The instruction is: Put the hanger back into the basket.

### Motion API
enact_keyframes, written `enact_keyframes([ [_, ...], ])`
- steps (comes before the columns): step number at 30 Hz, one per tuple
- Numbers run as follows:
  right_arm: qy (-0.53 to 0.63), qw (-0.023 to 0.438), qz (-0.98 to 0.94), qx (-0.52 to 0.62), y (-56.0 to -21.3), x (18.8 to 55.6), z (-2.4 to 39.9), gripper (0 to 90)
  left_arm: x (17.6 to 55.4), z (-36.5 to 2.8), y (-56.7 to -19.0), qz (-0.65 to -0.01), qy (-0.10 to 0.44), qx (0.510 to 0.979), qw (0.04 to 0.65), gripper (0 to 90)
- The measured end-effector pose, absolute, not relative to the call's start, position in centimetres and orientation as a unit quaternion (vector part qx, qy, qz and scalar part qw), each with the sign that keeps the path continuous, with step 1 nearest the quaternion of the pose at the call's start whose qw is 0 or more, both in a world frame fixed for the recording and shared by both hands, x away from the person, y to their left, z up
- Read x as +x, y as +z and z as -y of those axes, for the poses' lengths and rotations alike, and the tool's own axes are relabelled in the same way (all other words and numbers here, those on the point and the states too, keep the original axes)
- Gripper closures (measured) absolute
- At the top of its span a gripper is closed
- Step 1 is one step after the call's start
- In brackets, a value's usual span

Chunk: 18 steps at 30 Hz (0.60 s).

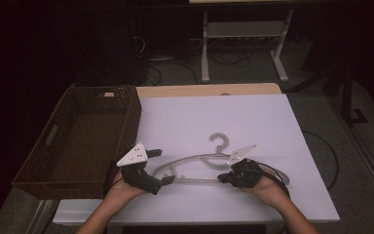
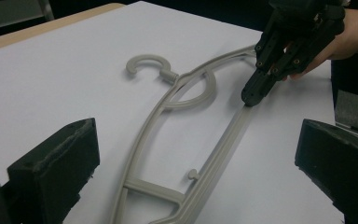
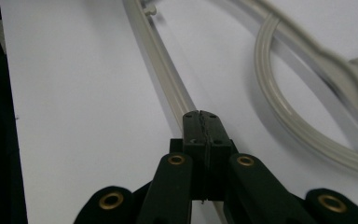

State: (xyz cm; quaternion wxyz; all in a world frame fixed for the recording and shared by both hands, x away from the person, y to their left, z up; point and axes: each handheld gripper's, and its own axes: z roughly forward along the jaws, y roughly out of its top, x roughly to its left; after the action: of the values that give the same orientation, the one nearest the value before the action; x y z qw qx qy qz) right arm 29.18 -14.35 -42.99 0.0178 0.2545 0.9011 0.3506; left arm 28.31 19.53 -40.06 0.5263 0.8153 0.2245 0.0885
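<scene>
- Our right claw (image 3: 201, 116) has its jaws pressed together at the tip, set down on the straight bottom bar of a grey plastic hanger (image 1: 209, 163); whether the bar itself is pinched between them, we cannot tell.
- From the left gripper view, that same right claw (image 2: 254, 95) comes in tilted from the upper right, its tip touching the bar about midway along.
- Our left claw (image 1: 161, 166) stands with jaws well apart, one to each side of the hanger's left end, neither pad pressing on it.
- The hanger (image 2: 182, 135) lies flat on a white sheet (image 1: 190, 122) covering the bench (image 1: 185, 90), in its near half, hook (image 2: 145, 66) pointing away from us.
- In the high view, both of our hands come in from the near edge, the grey plates on top of the grippers catching the light.
- A dark wicker basket (image 1: 53, 146) sits at the bench's left side, just beside the left claw.
- Beyond the bench, a white frame (image 1: 246, 44) stands on a dim floor with cables.
</scene>
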Motion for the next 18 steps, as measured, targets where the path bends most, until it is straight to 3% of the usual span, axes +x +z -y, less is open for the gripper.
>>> enact_keyframes([
  [18, 0.341, 0.005, -0.906, 0.251, -43.6, 29.3, 14.2, 89.6, 31.7, -17.2, -40.3, -0.212, 0.088, 0.845, 0.482, 0.0],
])
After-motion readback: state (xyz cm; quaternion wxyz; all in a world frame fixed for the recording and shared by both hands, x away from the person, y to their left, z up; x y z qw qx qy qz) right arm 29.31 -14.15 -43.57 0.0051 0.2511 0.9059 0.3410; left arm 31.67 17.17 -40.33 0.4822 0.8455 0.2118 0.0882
